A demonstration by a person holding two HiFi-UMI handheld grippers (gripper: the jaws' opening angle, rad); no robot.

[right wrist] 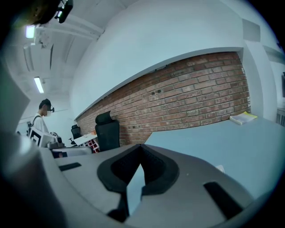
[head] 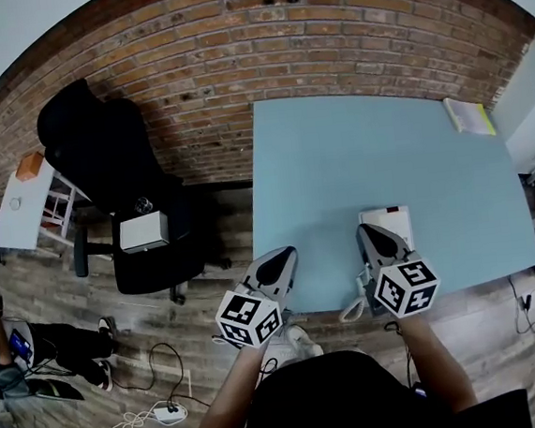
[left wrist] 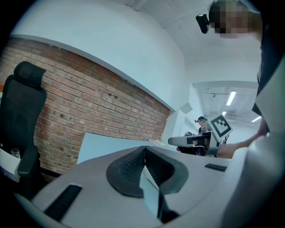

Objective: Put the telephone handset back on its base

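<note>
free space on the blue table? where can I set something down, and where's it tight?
The table is mostly bare: the whole far half along the brick wall, up to the book in the far right corner, and the right side beyond the telephone. Tight only at the near edge, where the left gripper and right gripper sit by the telephone.

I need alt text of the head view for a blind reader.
From above, a person holds the left gripper and the right gripper, both shut and empty, at the near edge of a light blue table, with a white telephone just beyond the right one. A black office chair stands at left.
</note>
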